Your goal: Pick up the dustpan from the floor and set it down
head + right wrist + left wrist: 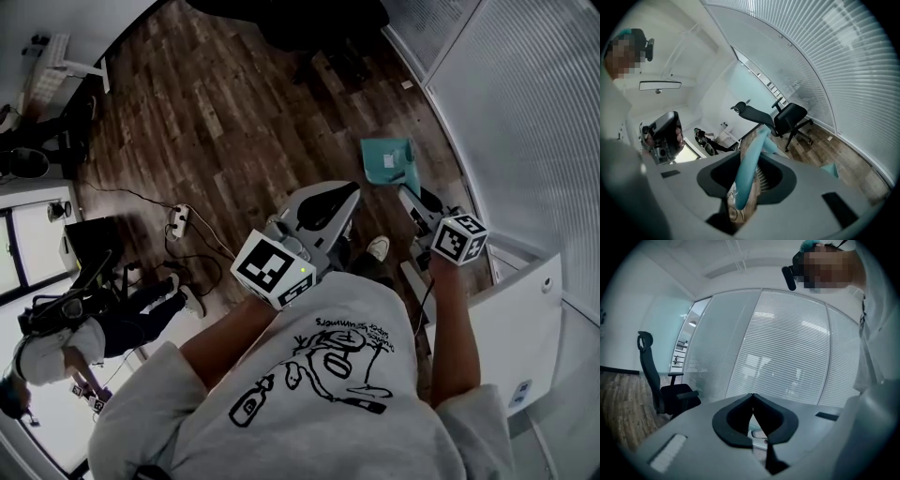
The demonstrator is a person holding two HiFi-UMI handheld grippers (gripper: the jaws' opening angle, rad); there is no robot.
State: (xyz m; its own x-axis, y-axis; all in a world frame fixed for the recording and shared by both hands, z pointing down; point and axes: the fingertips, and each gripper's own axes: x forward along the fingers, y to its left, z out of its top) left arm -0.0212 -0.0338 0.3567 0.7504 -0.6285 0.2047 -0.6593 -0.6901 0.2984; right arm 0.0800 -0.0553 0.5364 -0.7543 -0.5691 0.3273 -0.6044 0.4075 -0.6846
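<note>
Wood floor (234,112) below, teal dustpan (386,159) by the blinds, touching down or not, can't tell. Looks like light, stiff, slick plastic. Right gripper (751,161) clamps its slim handle (743,180), the sensible hold. Left gripper (753,401) pressed together, empty.

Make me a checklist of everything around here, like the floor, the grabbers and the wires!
Surface: wood-plank floor, bare around the dustpan.
Job's things: teal dustpan, pan end away from the person; whether it touches the floor cannot be told.
Clutter: one small pale scrap near the blinds.
Grippers: left gripper shut, nothing in it; right gripper shut on the dustpan's handle.
Cables: power strip with loose cables on the floor, left of the person.
Surroundings: white blinds, black office chair, another person at lower left.
</note>
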